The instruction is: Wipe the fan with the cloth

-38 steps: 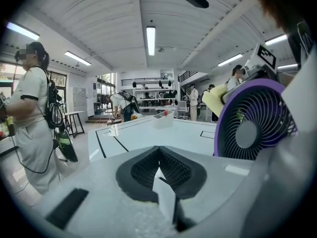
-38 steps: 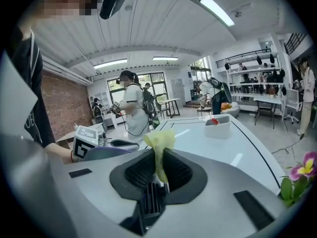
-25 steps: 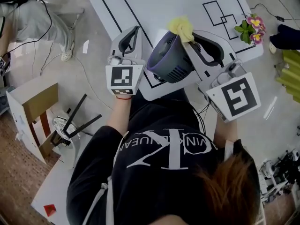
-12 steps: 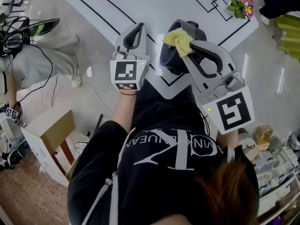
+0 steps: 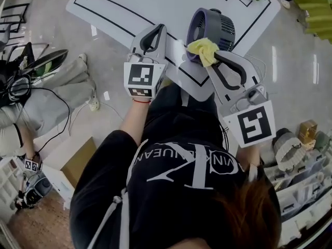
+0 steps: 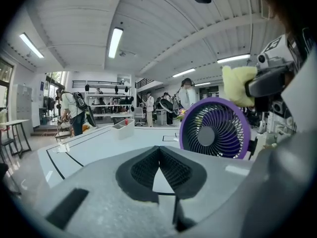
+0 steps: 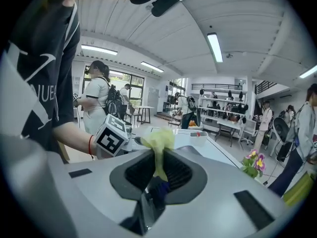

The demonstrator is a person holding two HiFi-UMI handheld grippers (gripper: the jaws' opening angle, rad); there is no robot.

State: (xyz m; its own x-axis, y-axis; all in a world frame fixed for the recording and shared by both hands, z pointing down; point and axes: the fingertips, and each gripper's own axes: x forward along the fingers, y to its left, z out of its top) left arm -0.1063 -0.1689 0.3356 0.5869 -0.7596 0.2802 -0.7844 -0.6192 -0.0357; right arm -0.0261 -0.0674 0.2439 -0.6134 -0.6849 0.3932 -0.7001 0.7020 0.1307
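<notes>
Fingers (image 7: 179, 171) of right gripper (image 5: 211, 57) tight on yellow cloth (image 5: 203, 50) at purple fan (image 5: 212, 27); left gripper (image 5: 155, 30) clenched empty; "CK" shirt (image 5: 181, 170).

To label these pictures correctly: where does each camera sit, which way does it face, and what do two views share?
Head view: on the person's head, facing steeply down at the white table, purple fan, left hand-held gripper, right hand-held gripper; black shirt, left forearm show.
Left gripper view: on the left hand-held gripper, facing along its shut jaws toward the fan; body unclear.
Right gripper view: on the right hand-held gripper, facing along jaws shut on the yellow cloth; shirt, left forearm show.
Shared: head and left gripper views both show fan and cloth.
</notes>
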